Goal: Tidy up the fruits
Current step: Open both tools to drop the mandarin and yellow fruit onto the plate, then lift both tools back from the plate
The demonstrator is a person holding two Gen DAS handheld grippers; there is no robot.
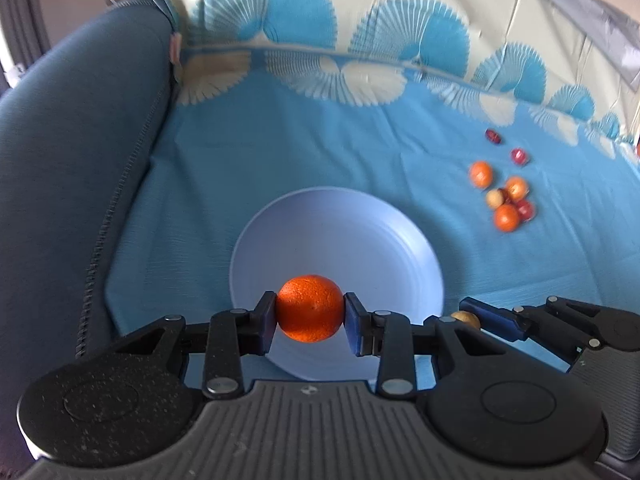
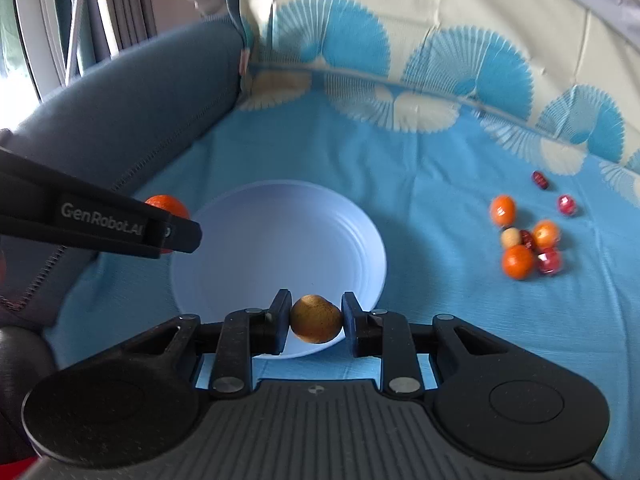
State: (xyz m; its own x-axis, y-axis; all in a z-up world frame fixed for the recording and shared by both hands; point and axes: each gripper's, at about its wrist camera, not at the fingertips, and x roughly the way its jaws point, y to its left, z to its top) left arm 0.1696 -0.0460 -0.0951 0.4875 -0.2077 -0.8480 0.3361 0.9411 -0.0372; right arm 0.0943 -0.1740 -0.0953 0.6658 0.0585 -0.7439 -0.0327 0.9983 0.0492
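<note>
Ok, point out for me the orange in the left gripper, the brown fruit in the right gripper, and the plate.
orange (image 1: 310,308): left wrist view, middle of its front face between the pads.
brown fruit (image 2: 316,319): right wrist view, middle of its skin.
plate (image 2: 280,232): right wrist view, bare inner floor.

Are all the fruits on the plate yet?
Not yet. The plate looks empty. The left gripper holds an orange and the right gripper holds a brown fruit, both near the plate. A pile of small fruits waits on the blue cloth.
</note>
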